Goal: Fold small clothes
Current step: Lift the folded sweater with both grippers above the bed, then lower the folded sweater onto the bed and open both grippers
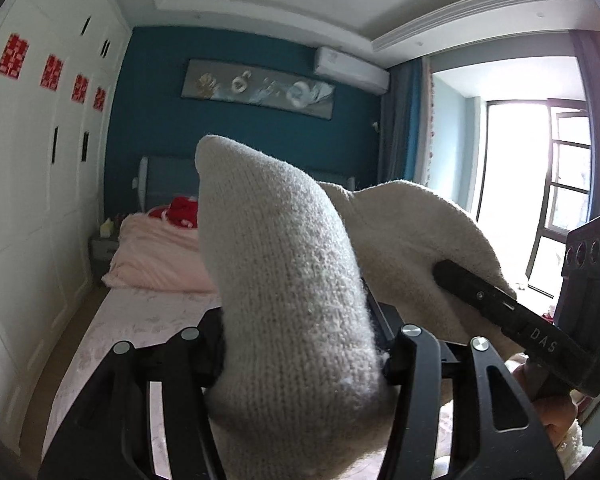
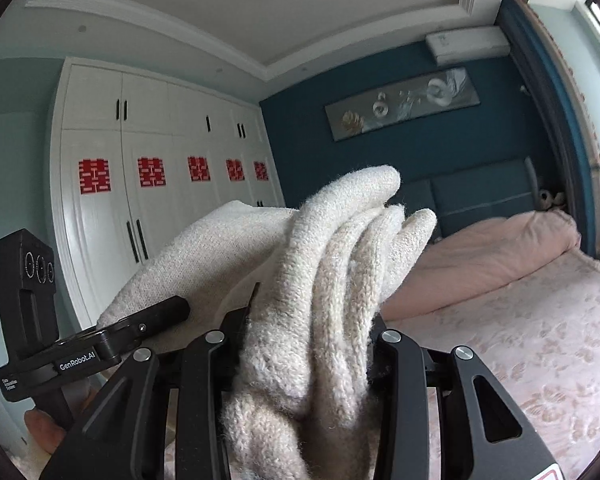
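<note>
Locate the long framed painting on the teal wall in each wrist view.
Left wrist view: the long framed painting hangs upper centre, above the cream knitted garment.
Right wrist view: it sits upper right, tilted.
Shared landmark: the white air conditioner beside it.

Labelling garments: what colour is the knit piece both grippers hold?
Cream, off-white chunky knit garment, plain with no pattern; shows best in the right wrist view.
</note>
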